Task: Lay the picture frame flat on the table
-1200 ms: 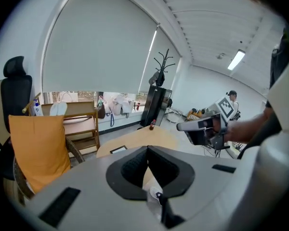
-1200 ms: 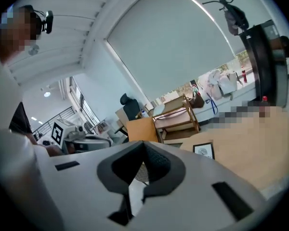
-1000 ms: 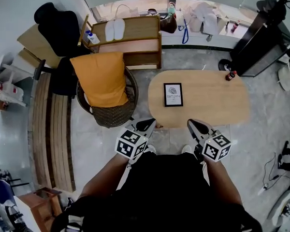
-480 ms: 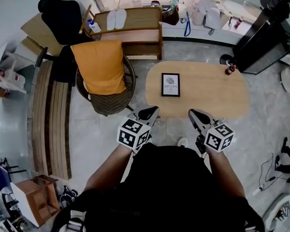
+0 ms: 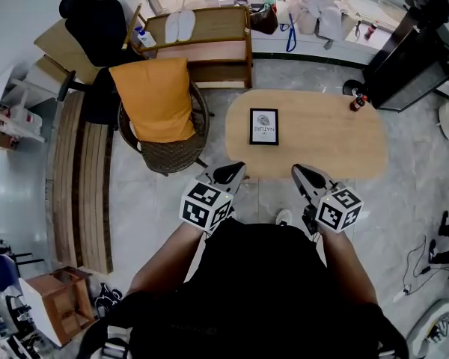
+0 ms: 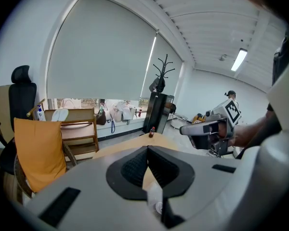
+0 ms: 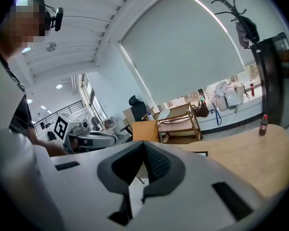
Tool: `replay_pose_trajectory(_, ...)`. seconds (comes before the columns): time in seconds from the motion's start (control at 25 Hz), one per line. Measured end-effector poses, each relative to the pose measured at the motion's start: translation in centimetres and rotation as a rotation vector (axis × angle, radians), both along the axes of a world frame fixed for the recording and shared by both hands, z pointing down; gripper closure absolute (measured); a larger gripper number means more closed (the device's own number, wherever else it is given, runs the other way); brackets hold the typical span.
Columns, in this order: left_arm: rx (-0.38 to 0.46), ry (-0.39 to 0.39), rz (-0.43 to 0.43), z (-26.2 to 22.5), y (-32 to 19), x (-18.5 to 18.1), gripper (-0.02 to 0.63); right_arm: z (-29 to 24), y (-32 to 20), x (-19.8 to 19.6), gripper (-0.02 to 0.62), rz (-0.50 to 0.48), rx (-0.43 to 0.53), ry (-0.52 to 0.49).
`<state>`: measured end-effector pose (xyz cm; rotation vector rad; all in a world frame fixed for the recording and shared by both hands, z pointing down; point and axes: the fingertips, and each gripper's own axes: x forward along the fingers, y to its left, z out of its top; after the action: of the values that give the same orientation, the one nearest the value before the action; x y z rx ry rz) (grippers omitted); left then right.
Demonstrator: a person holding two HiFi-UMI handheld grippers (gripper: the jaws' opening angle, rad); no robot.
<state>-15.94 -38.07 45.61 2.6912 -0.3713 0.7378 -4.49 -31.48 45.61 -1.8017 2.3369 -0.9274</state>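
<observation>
A black picture frame (image 5: 264,126) with a white print lies flat on the oval wooden table (image 5: 329,144), left of its middle. Both grippers hover short of the table's near edge, apart from the frame. My left gripper (image 5: 233,175) is shut, its jaws meeting with nothing between them, and the same shows in the left gripper view (image 6: 147,154). My right gripper (image 5: 301,175) is shut and empty too (image 7: 143,153). A thin edge of the frame (image 7: 198,153) peeks over the right gripper's body.
A wicker chair with an orange cushion (image 5: 154,99) stands left of the table. A wooden shelf (image 5: 202,47) stands behind it. A small dark bottle (image 5: 355,104) stands at the table's far right edge, next to a black cabinet (image 5: 408,54). A wooden bench (image 5: 82,193) lines the left.
The view shifted slightly, so the table and frame sit a little higher in the picture. Both grippers stay shut near the table's front edge.
</observation>
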Motion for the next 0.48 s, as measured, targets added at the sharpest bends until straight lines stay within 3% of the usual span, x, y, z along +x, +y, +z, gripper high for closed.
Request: replay_pose_trajectory(0.48, 0.012, -0.013, 0.005, -0.22, -0.14, -0.28, 0.600, 0.36, -0.17, 0.17, 0.594, -0.008, -0.006, 0.011)
